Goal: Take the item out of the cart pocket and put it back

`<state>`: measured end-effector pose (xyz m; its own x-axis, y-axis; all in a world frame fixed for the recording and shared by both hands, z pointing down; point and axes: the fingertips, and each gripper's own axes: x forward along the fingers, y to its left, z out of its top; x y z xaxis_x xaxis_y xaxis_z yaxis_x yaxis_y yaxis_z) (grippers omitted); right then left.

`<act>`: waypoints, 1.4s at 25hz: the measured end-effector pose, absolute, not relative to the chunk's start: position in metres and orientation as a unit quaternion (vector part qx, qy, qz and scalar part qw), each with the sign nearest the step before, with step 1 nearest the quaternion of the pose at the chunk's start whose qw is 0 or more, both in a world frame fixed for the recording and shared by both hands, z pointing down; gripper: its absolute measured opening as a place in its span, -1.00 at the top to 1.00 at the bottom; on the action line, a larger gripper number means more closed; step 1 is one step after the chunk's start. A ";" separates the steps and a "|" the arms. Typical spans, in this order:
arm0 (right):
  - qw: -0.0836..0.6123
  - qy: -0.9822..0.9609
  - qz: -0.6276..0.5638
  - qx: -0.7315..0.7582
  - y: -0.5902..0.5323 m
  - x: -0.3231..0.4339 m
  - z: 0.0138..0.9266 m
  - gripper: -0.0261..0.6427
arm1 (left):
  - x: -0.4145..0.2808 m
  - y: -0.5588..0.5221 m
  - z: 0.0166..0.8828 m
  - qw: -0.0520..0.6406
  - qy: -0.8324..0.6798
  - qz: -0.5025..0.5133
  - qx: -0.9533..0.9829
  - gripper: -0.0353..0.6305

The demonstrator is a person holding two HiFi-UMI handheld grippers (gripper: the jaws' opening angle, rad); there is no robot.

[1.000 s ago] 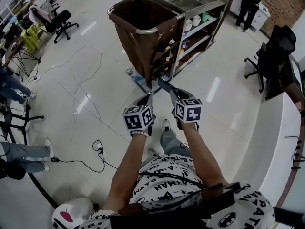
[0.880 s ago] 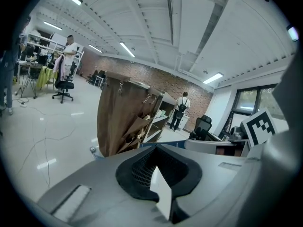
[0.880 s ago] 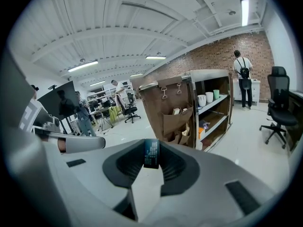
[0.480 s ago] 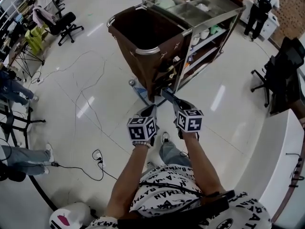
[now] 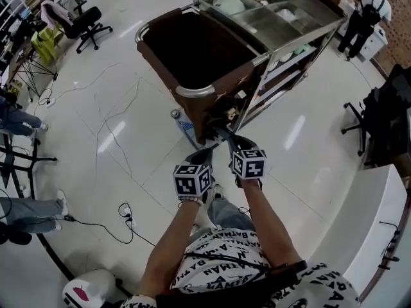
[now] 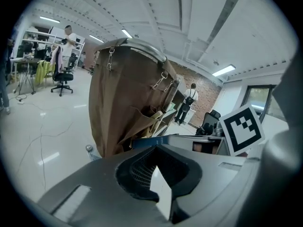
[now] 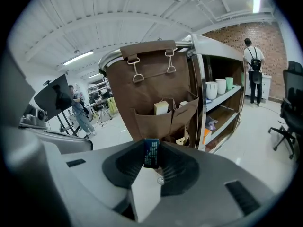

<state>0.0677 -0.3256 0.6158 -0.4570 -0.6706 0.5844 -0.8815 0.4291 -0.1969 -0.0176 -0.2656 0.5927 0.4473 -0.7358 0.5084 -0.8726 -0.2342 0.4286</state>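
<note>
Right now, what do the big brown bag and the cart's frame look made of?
Brown bag: probably matt fabric or leatherette; it creases, sags and hangs from metal clips. Cart frame: seemingly brushed stainless steel, grey with dull reflections.

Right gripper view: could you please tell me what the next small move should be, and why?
Probably ease the right gripper forward toward the pockets on the cart: its jaws are shut on the small dark box, held clear of the cart, and the pockets lie ahead. Which pocket it belongs in I cannot tell.
</note>
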 end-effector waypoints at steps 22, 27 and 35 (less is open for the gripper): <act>0.365 -0.818 0.230 0.381 -0.415 0.010 0.766 0.63 | -0.041 -0.335 0.653 0.380 -0.556 0.121 0.729 0.88; 0.367 -0.820 0.226 0.376 -0.419 0.009 0.772 0.63 | -0.043 -0.334 0.657 0.384 -0.556 0.122 0.727 0.88; 0.332 -0.826 0.228 0.395 -0.416 0.022 0.759 0.23 | -0.049 -0.327 0.644 0.375 -0.552 0.117 0.736 0.88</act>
<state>0.0216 -0.4162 0.7591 -0.4675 -0.5010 0.7284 -0.8034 0.5844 -0.1137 -0.0487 -0.3273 0.6435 0.3637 -0.7239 0.5863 -0.8995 -0.1094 0.4230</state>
